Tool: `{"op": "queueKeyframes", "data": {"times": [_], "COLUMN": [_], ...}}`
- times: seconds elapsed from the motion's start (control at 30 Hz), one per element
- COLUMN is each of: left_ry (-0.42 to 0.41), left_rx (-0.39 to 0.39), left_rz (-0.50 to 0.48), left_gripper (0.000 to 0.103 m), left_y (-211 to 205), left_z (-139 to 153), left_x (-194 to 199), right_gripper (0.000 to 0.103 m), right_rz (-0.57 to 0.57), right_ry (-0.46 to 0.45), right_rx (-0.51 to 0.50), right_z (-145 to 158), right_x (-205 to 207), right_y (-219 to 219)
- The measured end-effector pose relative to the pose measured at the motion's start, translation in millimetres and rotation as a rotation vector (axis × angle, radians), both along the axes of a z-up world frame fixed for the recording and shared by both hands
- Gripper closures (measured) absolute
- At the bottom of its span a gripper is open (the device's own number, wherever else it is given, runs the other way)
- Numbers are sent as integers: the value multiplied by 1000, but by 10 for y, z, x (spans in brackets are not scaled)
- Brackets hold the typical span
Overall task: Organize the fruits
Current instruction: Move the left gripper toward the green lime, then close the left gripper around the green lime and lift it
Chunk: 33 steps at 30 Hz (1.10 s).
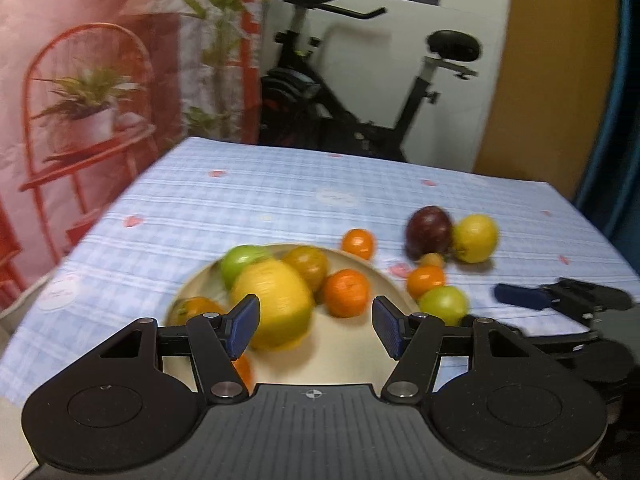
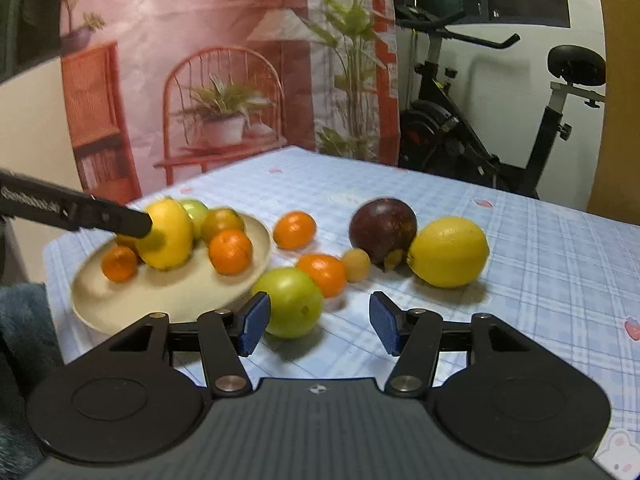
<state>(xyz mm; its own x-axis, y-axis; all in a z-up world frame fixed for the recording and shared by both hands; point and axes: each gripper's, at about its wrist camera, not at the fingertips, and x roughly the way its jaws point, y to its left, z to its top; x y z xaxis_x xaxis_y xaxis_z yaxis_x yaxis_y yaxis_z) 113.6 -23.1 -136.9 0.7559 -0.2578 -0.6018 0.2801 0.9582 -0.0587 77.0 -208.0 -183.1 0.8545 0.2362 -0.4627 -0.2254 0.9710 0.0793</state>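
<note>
nearest, the right tool [image 2: 316, 326] stands half open and empty over the checked worktop [image 2: 540, 264], a green fruit [image 2: 292, 302] just beyond its left pad. a good grasp would centre on the fruit before closing. left of it, the left tool [image 1: 316, 330], also half open and holding nothing, hovers over the plate [image 1: 344, 360] by a big yellow fruit [image 1: 276, 304]. farther right lie a lemon [image 2: 448, 251] and a dark purple fruit [image 2: 382, 229].
</note>
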Motion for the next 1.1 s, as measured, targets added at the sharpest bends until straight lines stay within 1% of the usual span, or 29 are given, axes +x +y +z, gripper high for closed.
{"op": "queueKeyframes", "data": {"times": [0.13,0.17,0.3,0.37,0.4,0.47,0.53,0.67,0.83,0.9,1.1], "left_ry": [9,12,47,71,82,117,142,178,203,195,203], "left_rx": [-66,-64,-34,-24,-24,-30,-34,-30,-2,6,-66], "left_rz": [-134,-162,-242,-277,-290,-307,-312,-319,-347,-344,-358], "left_gripper": [38,38,39,45,50,50,50,50,50,50,51], "left_y": [-121,-183,-402,-491,-528,-577,-609,-685,-779,-797,-803], "left_z": [46,48,-17,-70,-93,-143,-177,-233,-285,-285,-224], "left_x": [46,66,184,251,285,361,424,523,536,527,528], "right_gripper": [46,47,48,48,48,52,52,55,55,55,55], "right_rz": [28,36,53,60,64,66,71,83,84,84,90], "right_ry": [10,12,29,36,41,53,61,79,88,90,106], "right_rx": [-30,-36,-52,-59,-63,-68,-71,-73,-46,-40,-20], "right_z": [-23,-26,-50,-62,-69,-80,-90,-109,-118,-117,-118], "right_x": [18,17,41,62,72,97,114,151,164,165,176], "right_y": [66,79,112,128,137,145,144,153,110,104,81]}}
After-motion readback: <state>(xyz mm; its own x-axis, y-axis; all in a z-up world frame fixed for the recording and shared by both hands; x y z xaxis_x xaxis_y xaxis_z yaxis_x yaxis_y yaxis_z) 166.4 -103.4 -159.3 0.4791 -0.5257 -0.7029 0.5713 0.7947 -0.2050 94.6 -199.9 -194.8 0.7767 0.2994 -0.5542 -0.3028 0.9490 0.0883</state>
